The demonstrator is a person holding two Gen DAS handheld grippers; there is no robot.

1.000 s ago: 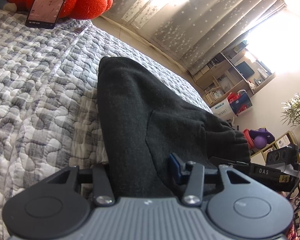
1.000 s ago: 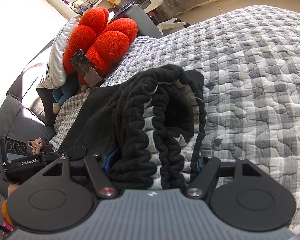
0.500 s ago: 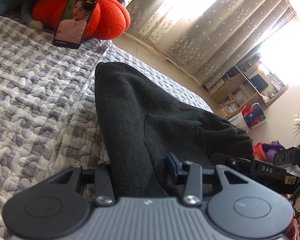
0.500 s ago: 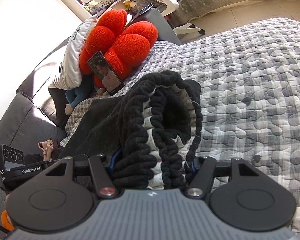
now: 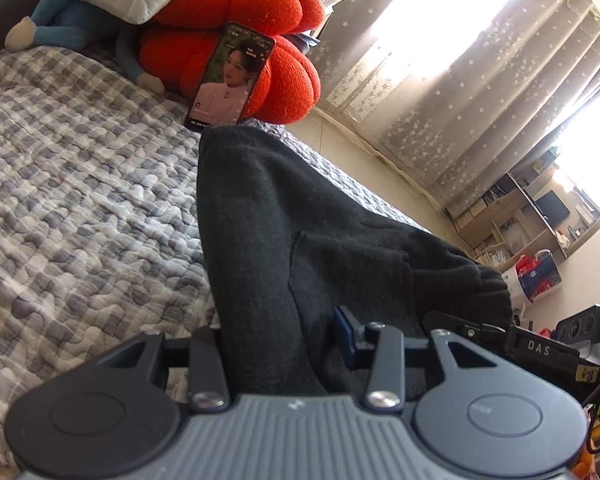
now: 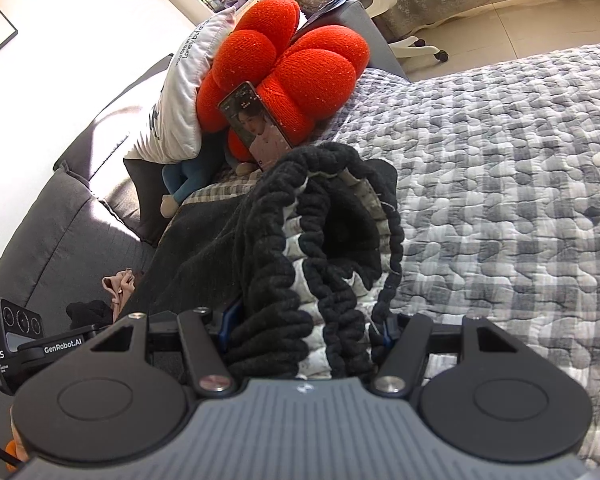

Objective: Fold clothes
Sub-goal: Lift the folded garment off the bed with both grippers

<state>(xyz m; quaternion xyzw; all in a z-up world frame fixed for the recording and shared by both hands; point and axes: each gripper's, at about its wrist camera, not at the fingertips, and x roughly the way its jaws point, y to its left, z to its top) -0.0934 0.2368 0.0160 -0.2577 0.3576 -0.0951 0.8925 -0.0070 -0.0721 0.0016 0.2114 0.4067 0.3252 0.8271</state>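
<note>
left wrist: pocket seam [image 5: 296, 256] | right wrist: ribbed waistband [image 6: 276, 280], white lining

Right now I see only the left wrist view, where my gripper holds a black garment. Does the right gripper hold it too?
Observer: Yes. The right gripper is shut on the bunched ribbed waistband of the black garment.
Operator: Does the waistband lie flat?
Observer: No. It is gathered in thick folds, and a pale inner band shows inside the opening.
Operator: What is beside the bed on that side?
Observer: A grey sofa, with a small pink cloth on its seat.
</note>
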